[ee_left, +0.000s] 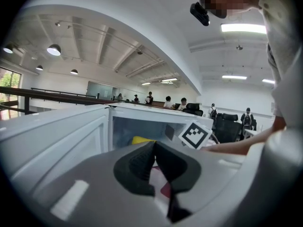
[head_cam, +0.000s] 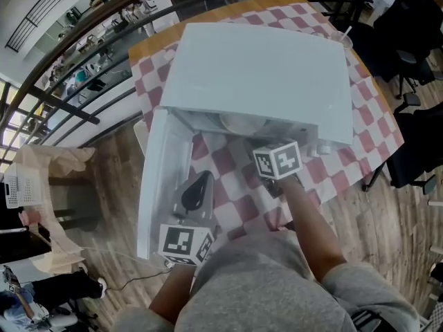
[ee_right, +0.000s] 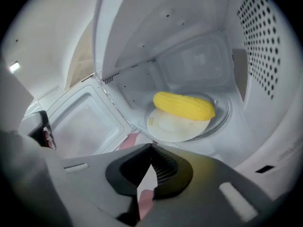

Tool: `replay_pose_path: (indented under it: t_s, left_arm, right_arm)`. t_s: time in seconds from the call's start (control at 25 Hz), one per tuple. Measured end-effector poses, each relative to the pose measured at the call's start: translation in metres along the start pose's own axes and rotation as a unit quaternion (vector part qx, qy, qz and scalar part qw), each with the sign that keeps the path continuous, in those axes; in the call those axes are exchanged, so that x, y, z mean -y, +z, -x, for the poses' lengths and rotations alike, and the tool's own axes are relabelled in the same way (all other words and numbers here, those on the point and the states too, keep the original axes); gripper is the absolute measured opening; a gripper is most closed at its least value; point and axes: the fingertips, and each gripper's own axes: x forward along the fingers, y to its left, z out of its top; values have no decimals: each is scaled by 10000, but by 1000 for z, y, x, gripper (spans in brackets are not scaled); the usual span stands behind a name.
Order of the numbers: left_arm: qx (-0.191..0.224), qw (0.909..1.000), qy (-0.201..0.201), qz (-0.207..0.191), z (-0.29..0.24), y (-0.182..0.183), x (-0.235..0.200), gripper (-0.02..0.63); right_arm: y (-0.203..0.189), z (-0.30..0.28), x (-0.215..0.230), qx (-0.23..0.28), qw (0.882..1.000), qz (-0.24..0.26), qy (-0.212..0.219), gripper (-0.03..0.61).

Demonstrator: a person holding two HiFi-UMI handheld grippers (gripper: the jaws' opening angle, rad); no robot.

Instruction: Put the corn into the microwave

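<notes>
A yellow corn cob (ee_right: 184, 105) lies on a white plate (ee_right: 173, 125) on the glass turntable inside the white microwave (head_cam: 259, 75). A yellow sliver of the corn (ee_left: 142, 140) also shows in the left gripper view. My right gripper (ee_right: 151, 146) is shut and holds nothing, just in front of the oven's opening and pointing down at the plate. Its marker cube (head_cam: 277, 159) sits at the cavity's mouth. The microwave door (head_cam: 163, 178) stands swung open to the left. Over the door's inner face, my left gripper (head_cam: 197, 192) is shut, with nothing between its jaws.
The microwave stands on a table with a red-and-white checked cloth (head_cam: 374, 130). Wooden floor (head_cam: 394, 234) lies around it, black office chairs (head_cam: 415, 26) stand at the right, and a railing (head_cam: 62, 102) runs at the left. People sit far off in the hall (ee_left: 182, 104).
</notes>
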Motion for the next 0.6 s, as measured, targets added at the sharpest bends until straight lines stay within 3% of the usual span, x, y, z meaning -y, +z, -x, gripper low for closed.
replay_pose_path:
  t_s: [0.32, 0.6]
  left_arm:
    - [136, 9993, -319, -111, 32, -3, 30, 11]
    - [382, 9981, -462, -167, 92, -9, 54, 11]
  right_arm:
    - [-3, 78, -35, 761, 9953, 597, -100, 0]
    - [-27, 160, -75, 1457, 9860, 736, -339, 0]
